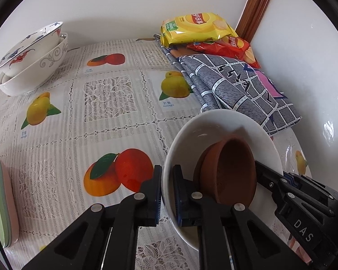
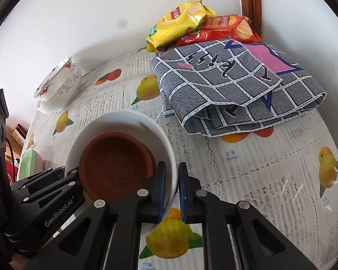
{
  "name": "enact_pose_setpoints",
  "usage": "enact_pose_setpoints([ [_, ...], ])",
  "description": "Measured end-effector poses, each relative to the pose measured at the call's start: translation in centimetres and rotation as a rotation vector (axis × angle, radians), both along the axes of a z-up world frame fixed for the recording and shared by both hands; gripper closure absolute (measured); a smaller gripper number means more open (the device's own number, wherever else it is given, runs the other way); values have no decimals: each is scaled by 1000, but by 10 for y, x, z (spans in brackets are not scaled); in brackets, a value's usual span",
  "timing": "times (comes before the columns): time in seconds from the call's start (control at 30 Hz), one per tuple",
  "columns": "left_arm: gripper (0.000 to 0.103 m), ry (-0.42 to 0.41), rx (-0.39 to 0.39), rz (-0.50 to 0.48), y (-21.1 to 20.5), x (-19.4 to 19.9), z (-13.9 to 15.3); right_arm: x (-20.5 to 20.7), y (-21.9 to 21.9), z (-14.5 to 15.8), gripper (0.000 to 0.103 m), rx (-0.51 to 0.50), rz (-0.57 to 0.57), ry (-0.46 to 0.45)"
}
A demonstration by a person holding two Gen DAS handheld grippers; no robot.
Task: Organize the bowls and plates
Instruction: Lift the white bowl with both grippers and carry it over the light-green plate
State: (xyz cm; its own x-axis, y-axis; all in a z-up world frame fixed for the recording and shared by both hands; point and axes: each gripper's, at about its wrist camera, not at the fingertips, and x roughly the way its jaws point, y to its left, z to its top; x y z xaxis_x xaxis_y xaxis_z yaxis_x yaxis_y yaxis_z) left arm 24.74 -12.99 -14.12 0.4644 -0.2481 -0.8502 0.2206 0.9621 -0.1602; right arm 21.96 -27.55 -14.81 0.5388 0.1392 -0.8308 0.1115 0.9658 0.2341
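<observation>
A lace-patterned tablecloth [image 1: 106,94] printed with fruit and the word "mango" covers the table beside a white wall [image 1: 124,4]. Both the left gripper [image 1: 167,193] and right gripper [image 2: 171,193] pinch opposite rims of the white bowl [image 1: 225,123], which holds 1 brown bowl [image 2: 117,166]. "GenRobot.AI" marks 1 gripper.

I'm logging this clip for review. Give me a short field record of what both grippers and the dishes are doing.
left gripper: shut on white bowl, at its rim
right gripper: shut on the opposite rim
inside the bowl: brown clay dish
stacked bowls: nested pair near the wall
tablecloth: fruit print
back corner: folded cloth, chip bags
</observation>
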Motion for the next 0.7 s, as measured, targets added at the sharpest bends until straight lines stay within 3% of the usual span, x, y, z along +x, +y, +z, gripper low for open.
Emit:
enact_pose_setpoints([
  [0.7, 93, -71, -9, 26, 30, -22, 43, -20, 30, 43, 93, 2, 16, -62],
])
